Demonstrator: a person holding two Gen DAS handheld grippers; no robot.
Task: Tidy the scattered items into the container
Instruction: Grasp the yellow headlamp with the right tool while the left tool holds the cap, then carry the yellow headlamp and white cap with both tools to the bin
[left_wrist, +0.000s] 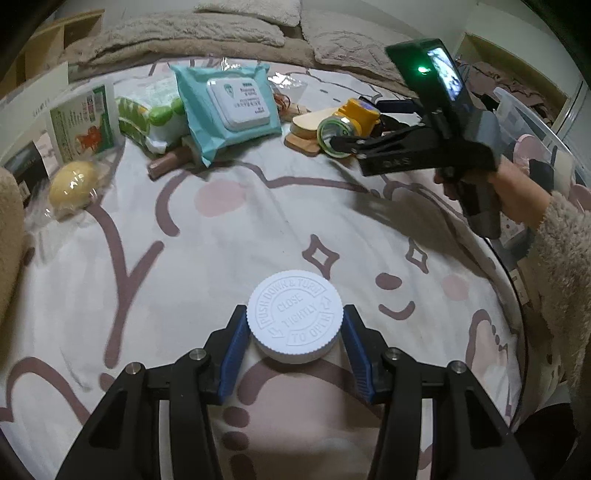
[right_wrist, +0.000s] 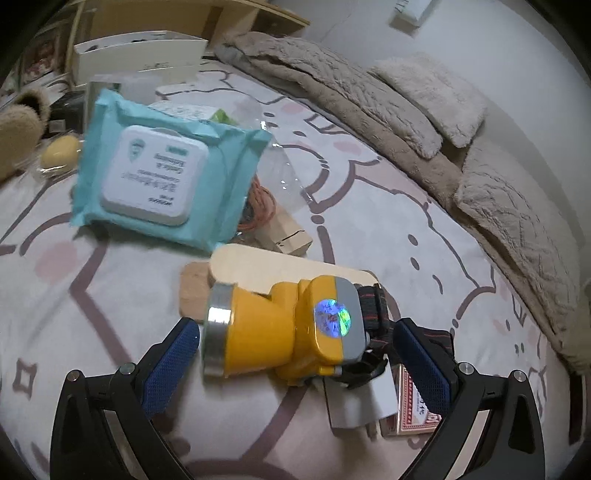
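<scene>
- The bed sheet (left_wrist: 258, 229), white with pink-brown cartoon outlines, lies bare in a wide band between my left gripper (left_wrist: 295, 343) and the row of scattered items farther up the bed.
- Beyond that row, rumpled beige blankets (left_wrist: 192, 40) bound the sheet; the bed's edge curves down along the right side.
- Landmark: the teal wet-wipes pack with the white flip lid (left_wrist: 225, 107). Left of it sit a green-and-white soft packet (left_wrist: 151, 114), a green-printed carton (left_wrist: 83, 122) and a pale yellow egg-shaped thing in clear wrap (left_wrist: 72, 186).
- Right of the pack, a yellow headlamp with a silver rim (right_wrist: 280, 328) rests against a light wooden board (right_wrist: 258, 269); a red patterned card box (right_wrist: 412, 406) lies just beside the lamp.
- A clear plastic container (left_wrist: 524, 110) stands well to the right of the pack, off the bed's edge.
- My left gripper is clamped on a white ribbed child-proof bottle cap (left_wrist: 295, 314), blue pads touching both sides.
- My right gripper (right_wrist: 295, 354) is spread wide, its pads flanking the headlamp without touching it.
</scene>
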